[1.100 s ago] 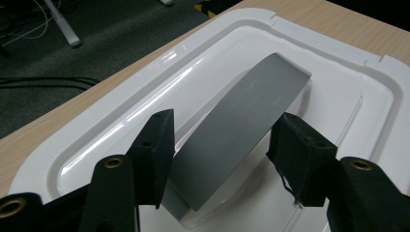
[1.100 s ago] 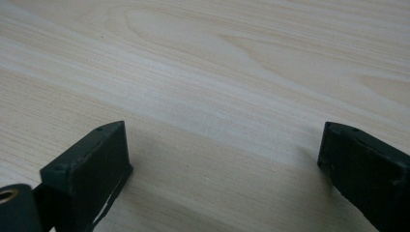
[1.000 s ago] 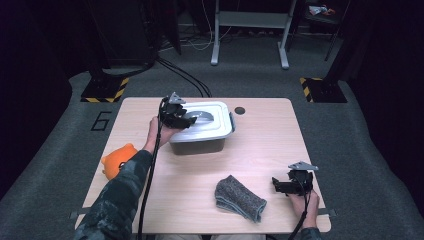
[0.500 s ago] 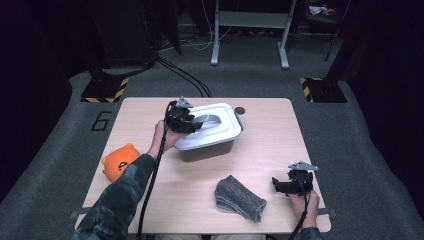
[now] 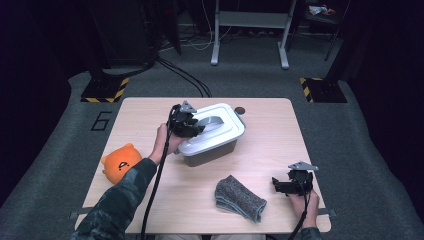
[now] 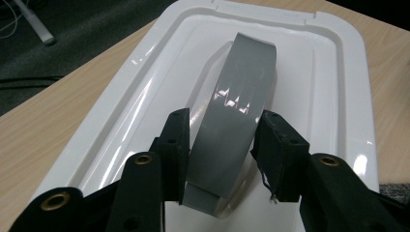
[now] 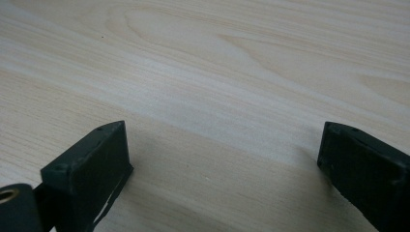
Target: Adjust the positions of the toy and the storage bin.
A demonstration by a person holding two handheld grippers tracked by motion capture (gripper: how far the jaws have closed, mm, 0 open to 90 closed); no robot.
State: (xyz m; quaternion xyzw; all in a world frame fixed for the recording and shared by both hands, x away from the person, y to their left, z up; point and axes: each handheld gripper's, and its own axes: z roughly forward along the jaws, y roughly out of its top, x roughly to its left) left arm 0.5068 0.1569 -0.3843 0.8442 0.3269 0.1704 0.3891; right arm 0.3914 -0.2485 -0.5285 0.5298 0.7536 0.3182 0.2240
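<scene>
A grey box [image 5: 212,152] with a white lid [image 5: 227,127] stands tilted near the middle of the wooden table [image 5: 272,135]. My left gripper [image 5: 192,123] is shut on the lid's grey strap handle [image 6: 239,92], with a jaw pressed to each side of it [image 6: 225,125]; the white lid [image 6: 140,92] spreads out behind. My right gripper [image 5: 281,185] rests low over the table near the front right corner. It is open, with bare wood between its jaws [image 7: 225,145].
A folded grey knitted cloth [image 5: 239,198] lies at the front, left of the right gripper. An orange plush toy [image 5: 120,161] sits near the table's left edge. A small dark round thing [image 5: 240,110] lies behind the box.
The box with its lid has shifted toward the person and turned and tilted, moving with my left gripper on the handle. The right gripper has stayed put.
</scene>
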